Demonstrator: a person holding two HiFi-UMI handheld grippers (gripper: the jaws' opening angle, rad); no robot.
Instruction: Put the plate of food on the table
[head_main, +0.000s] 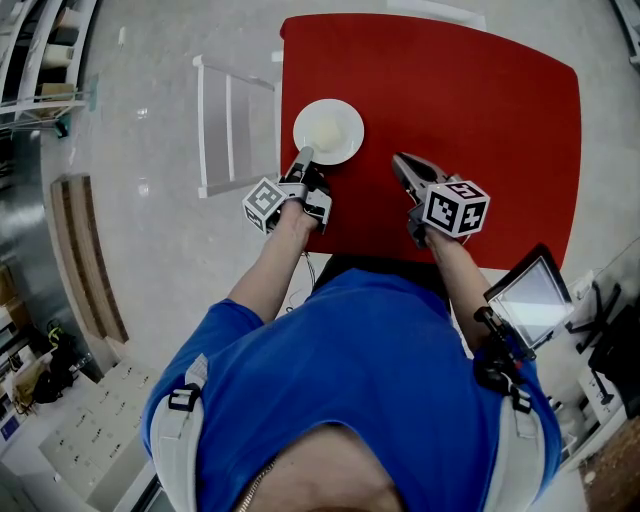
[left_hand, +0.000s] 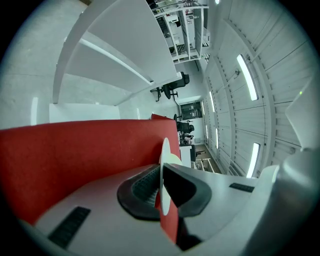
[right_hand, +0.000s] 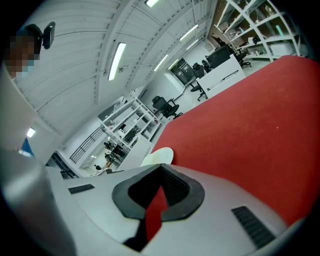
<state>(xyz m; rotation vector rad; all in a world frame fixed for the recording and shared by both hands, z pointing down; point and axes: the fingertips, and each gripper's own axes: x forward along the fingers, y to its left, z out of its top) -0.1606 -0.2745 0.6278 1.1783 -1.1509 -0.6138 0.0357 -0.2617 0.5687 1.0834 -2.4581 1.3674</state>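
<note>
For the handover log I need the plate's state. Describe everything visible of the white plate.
The plate is round, white and smooth, with a pale mound of food at its middle. It lies level over the red table, close to its left edge; whether it already rests there is unclear. The left gripper is clamped on its near rim; nothing else touches it.
</note>
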